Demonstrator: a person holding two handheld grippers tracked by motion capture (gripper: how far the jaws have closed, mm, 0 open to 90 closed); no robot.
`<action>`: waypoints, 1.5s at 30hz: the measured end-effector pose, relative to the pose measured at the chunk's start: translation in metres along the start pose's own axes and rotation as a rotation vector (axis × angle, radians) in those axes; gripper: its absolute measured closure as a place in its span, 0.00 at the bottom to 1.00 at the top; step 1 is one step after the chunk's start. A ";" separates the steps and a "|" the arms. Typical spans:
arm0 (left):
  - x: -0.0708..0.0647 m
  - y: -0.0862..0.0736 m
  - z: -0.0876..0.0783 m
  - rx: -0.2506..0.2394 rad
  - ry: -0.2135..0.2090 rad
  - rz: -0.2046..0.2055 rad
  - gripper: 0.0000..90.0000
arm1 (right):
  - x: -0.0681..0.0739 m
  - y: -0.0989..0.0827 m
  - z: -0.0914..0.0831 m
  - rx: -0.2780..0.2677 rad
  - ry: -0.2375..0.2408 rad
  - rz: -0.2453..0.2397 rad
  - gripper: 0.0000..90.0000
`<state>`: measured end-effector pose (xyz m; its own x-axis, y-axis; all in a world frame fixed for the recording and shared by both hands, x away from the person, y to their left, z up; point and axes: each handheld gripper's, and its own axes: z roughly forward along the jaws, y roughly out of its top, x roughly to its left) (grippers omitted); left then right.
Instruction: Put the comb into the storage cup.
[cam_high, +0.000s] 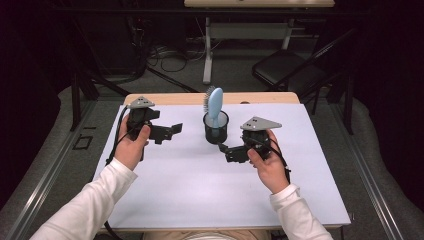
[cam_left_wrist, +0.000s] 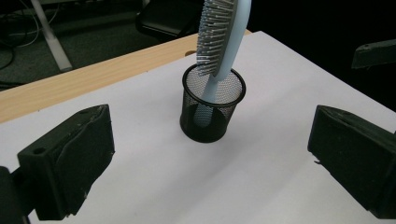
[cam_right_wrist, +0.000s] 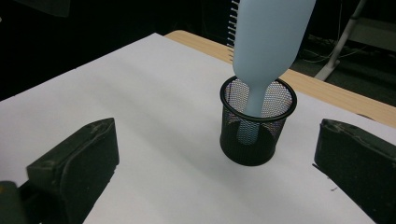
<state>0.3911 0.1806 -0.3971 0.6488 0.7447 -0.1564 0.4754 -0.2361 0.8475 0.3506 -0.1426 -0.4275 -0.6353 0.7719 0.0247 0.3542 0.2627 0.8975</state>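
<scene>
**Two empty claws flank a brush in a mesh cup**

White-sleeved forearms come in from the near edge of the desk (cam_high: 165, 200), each hand holding a claw. Left claw (cam_high: 172, 131) is held above the white sheet, well to the left of the black mesh cup (cam_high: 216, 128), its jaws spread wide with nothing between them. Right claw (cam_high: 223, 150) sits just beside the cup's near right side, jaws likewise wide apart and empty. Standing handle-down in the cup is a light blue hairbrush (cam_high: 215, 104), leaning on the rim, bristles facing left.
</scene>
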 end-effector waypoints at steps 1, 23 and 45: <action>0.001 -0.002 -0.002 -0.003 0.001 -0.004 0.01 | 0.000 0.000 -0.001 0.001 -0.003 0.000 0.00; 0.015 -0.047 -0.039 -0.043 0.026 -0.053 0.01 | -0.008 -0.022 -0.043 0.011 -0.071 -0.008 0.00; 0.029 -0.111 -0.039 -0.080 0.081 -0.108 0.01 | -0.026 -0.071 -0.066 0.021 -0.161 0.065 0.00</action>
<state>0.3345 0.2528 -0.4756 0.5446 0.8119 -0.2105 0.4893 -0.1036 0.8659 0.2967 -0.2192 -0.4629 -0.4929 0.8700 0.0099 0.4062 0.2200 0.8869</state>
